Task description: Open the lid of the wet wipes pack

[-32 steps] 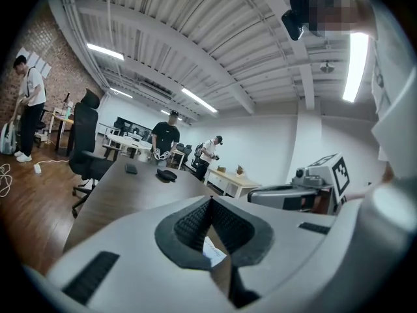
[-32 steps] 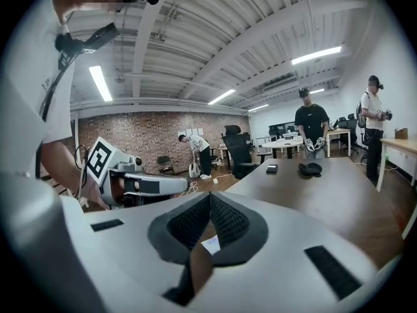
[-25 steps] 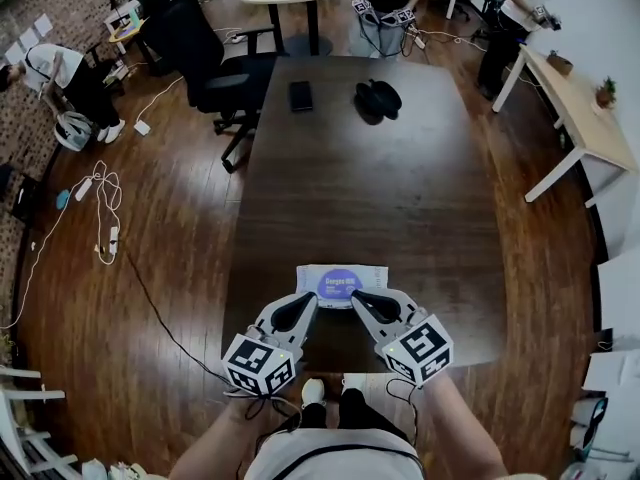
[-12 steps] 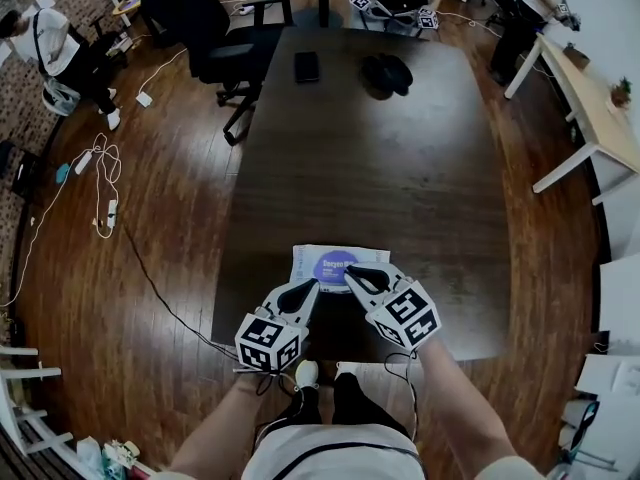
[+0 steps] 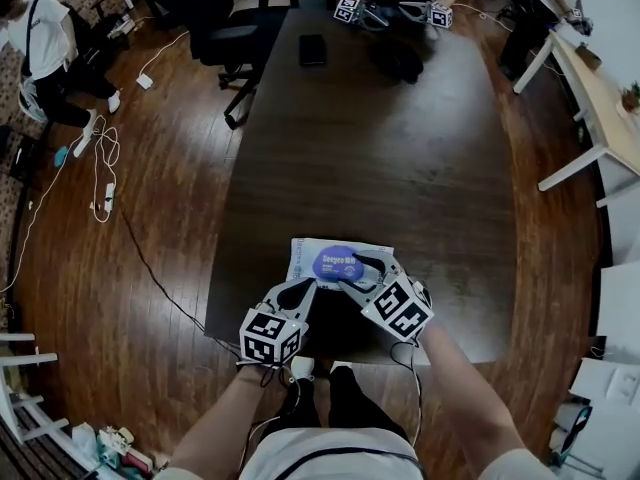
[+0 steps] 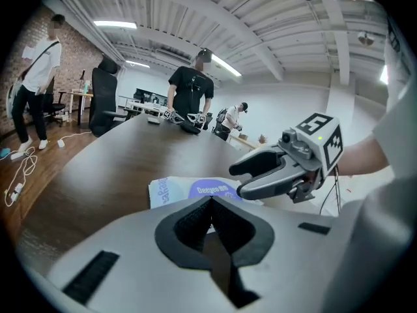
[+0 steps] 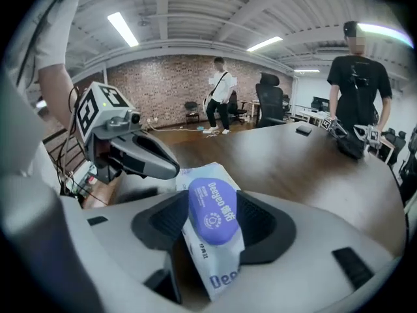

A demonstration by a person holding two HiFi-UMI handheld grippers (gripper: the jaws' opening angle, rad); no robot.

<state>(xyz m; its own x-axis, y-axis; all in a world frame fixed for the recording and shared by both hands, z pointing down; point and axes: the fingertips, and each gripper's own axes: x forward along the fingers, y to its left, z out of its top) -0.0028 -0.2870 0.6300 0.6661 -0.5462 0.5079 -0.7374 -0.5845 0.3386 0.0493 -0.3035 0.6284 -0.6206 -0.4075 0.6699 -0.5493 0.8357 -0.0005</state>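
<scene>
both tools sank toward the table (image 5: pixel 380 168) since a sec ago, left tool (image 5: pixel 306 286) closed empty, right tool (image 5: pixel 355 271) opening its jaws around the purple lid (image 5: pixel 335 261) of the wet wipes pack (image 5: pixel 304 252)

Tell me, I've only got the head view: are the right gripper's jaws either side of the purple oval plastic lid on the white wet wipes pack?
Observer: Yes. The right gripper view shows the right gripper with its jaws opening and the purple oval plastic lid between them.
Operator: And the left gripper?
Observer: The left gripper has its jaws together on nothing; the white wet wipes pack lies beyond its tips.
</scene>
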